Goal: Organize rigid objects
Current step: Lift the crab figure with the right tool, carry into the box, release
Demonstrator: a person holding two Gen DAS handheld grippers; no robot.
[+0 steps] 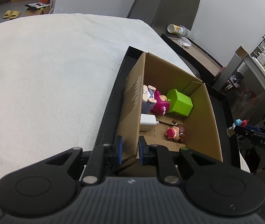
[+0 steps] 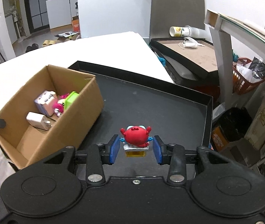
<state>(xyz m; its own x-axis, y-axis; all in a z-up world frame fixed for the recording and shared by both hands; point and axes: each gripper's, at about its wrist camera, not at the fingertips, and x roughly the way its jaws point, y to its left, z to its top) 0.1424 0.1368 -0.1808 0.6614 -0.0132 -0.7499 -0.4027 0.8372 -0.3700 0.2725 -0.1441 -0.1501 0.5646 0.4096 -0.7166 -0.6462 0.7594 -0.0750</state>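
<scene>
Left gripper (image 1: 129,150) clamped on the near wall of the cardboard box (image 1: 132,97); right gripper (image 2: 135,149) spread wide around, not touching, the red crab figurine (image 2: 135,137) standing on the black tray (image 2: 169,108) beside that box.

A: What's in the cardboard box (image 2: 87,110)?

B: A lilac-and-pink block figure (image 2: 45,100) and a magenta bear toy (image 1: 159,102) lying on their sides against a lime-green cube (image 1: 180,101) at the far end. A white wall charger (image 2: 37,120) lies nearer, prongs sideways, and a small red-capped figurine (image 1: 175,131) lies toppled on the floor.

A: And the box itself?

B: Open-topped, upright, at the left of a black tray (image 2: 169,108).

A: Anything outside it?

B: A red crab figurine (image 2: 135,136) on a clear yellow base, upright on the tray.
</scene>
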